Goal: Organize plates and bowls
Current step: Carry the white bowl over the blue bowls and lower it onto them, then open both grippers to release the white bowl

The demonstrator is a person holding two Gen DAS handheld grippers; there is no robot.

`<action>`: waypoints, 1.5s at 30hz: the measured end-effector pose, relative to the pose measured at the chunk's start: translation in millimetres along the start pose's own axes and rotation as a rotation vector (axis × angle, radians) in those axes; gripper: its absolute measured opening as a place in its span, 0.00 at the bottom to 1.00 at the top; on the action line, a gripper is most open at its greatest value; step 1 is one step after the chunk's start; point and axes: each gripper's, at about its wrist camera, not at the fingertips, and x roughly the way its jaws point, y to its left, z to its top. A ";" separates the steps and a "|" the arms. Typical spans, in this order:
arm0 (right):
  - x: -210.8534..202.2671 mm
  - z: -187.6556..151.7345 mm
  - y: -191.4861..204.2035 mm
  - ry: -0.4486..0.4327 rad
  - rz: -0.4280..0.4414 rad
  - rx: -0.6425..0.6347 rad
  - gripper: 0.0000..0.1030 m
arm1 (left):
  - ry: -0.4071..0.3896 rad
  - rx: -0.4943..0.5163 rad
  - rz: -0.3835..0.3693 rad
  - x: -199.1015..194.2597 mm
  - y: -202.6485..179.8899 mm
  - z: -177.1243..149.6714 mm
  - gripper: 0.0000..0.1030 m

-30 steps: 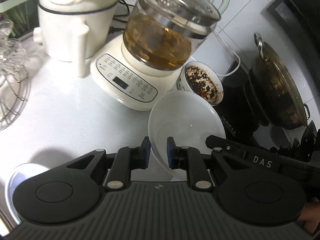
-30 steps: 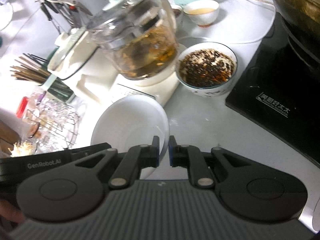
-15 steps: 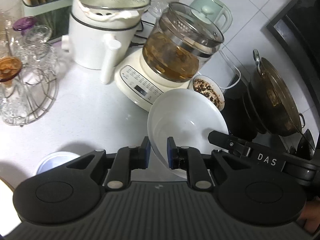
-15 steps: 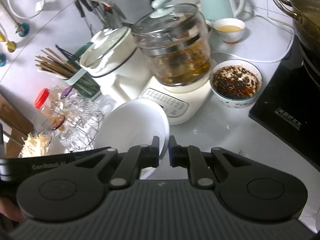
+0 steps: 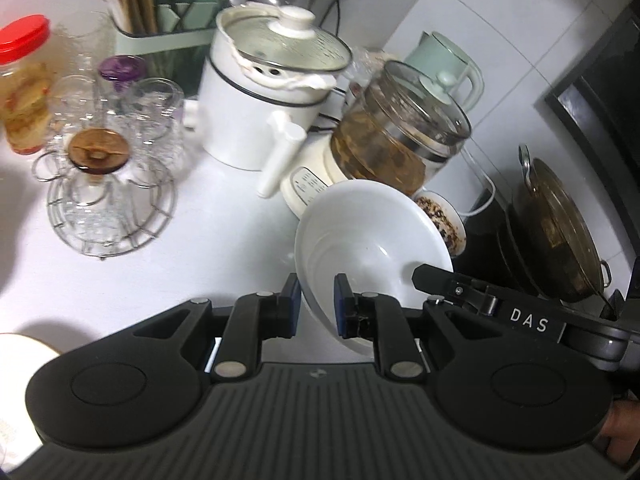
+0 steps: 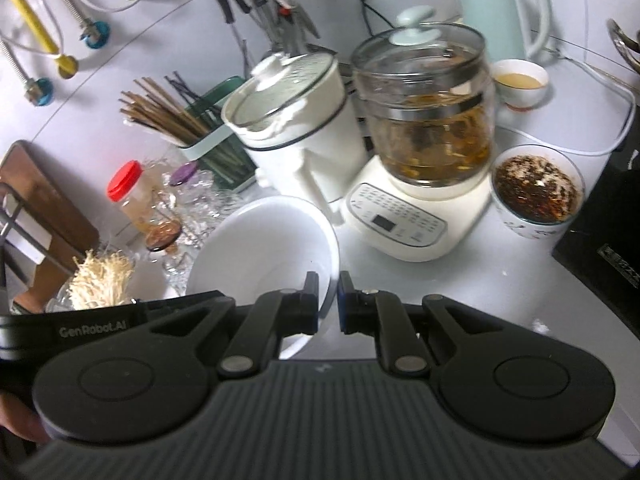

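2 hand-held grippers, left (image 5: 316,300) and right (image 6: 328,300), pinch opposite rims of white bowl (image 5: 372,240).

Two handheld grippers are pinching opposite sides of one white bowl's rim.

The left gripper (image 5: 316,300) is angling downward, its blue-padded fingers (image 5: 341,300) closing on the near wall of the white bowl (image 5: 360,236). The right gripper (image 6: 328,300) is doing likewise, jaws nearly together on the rim at its side. A fingertip is showing at the lower right edge of the left view, behind the right gripper's arm.
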 end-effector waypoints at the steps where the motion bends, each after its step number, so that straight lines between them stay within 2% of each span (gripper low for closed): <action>1: 0.3 -0.2 3.9 -0.004 0.009 -0.007 0.12 | -0.006 -0.006 0.003 -3.1 3.1 -0.6 0.18; 5: 5.5 -1.3 20.6 -0.005 0.038 -0.032 0.12 | -0.028 -0.047 0.010 -16.4 19.9 -0.7 0.18; 12: 23.1 -5.0 46.5 0.056 0.076 -0.075 0.12 | -0.042 -0.106 0.061 -32.4 47.7 -11.5 0.18; 20: 49.1 -23.4 67.0 0.175 0.070 -0.121 0.12 | 0.024 -0.174 0.108 -27.6 80.6 -32.3 0.19; 23: 58.5 -31.0 67.4 0.226 0.048 -0.139 0.13 | 0.051 -0.178 0.116 -18.7 85.9 -41.2 0.19; 30: 76.3 -48.3 61.7 0.318 0.017 -0.147 0.14 | 0.097 -0.263 0.115 -0.8 100.5 -60.0 0.19; 34: 81.7 -54.3 64.1 0.334 0.013 -0.162 0.14 | 0.117 -0.274 0.130 4.7 106.0 -66.7 0.19; 44: 91.0 -55.2 62.8 0.366 0.043 -0.150 0.14 | 0.110 -0.326 0.178 -0.6 115.7 -72.7 0.19; 45: 90.8 -54.4 62.3 0.364 0.046 -0.146 0.15 | 0.108 -0.328 0.186 -1.6 116.4 -72.9 0.23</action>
